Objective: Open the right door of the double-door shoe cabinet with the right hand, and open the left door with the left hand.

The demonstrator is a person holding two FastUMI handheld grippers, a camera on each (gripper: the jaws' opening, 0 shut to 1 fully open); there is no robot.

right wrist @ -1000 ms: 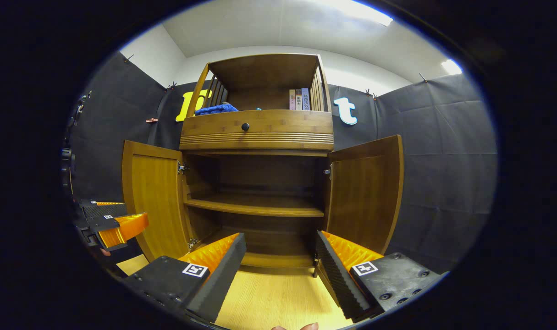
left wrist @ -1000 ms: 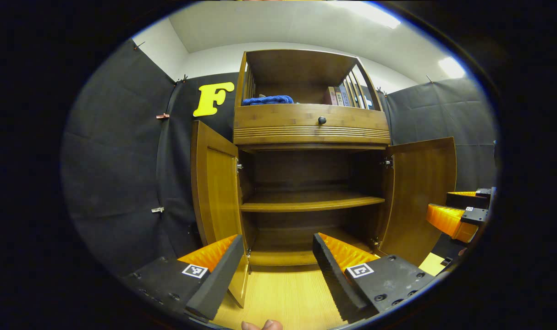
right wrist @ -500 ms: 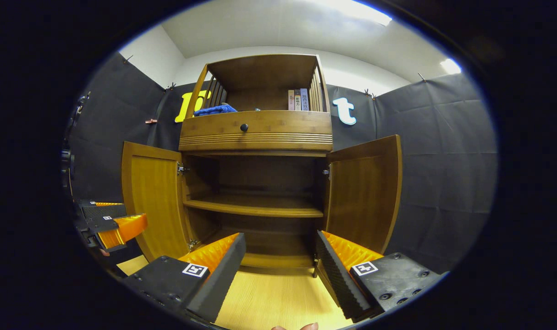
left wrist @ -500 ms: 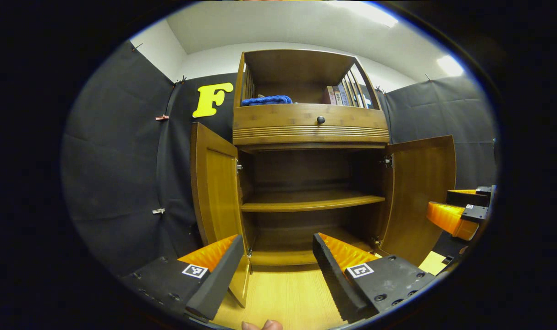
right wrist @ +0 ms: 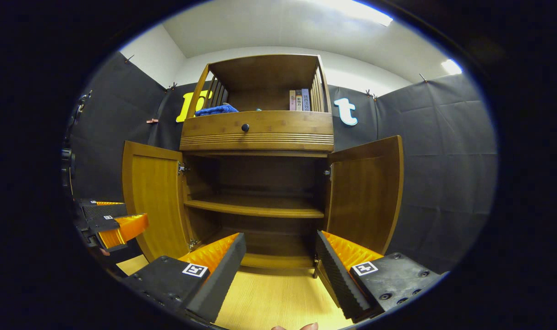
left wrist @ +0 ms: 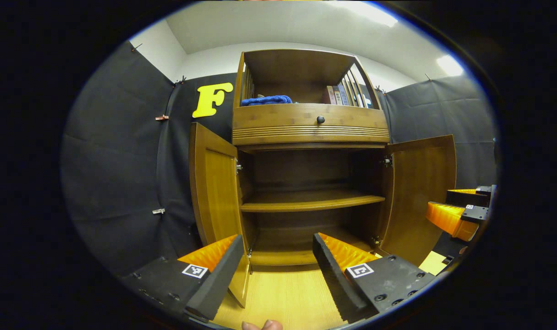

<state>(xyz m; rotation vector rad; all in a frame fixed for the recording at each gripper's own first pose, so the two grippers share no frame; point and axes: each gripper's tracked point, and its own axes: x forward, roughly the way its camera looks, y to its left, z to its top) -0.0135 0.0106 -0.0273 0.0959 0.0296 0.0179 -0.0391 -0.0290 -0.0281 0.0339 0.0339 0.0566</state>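
Both doors of the shoe cabinet (left wrist: 311, 133) stand swung wide, the grippers backed off in front of it.

In the left gripper view, the left gripper (left wrist: 278, 256) hangs low before the cabinet's base, jaws apart and empty, its near finger lying in line with the lower edge of the left door (left wrist: 214, 188); contact there cannot be told. The right door (left wrist: 420, 192) is open too, with the right gripper (left wrist: 459, 208) off beside it. In the right gripper view, that gripper (right wrist: 280, 256) points level at the bare shelves (right wrist: 255, 208), fingers spread around nothing. Judging by this, the task looks done and both hands are simply held clear of the doors' swing.
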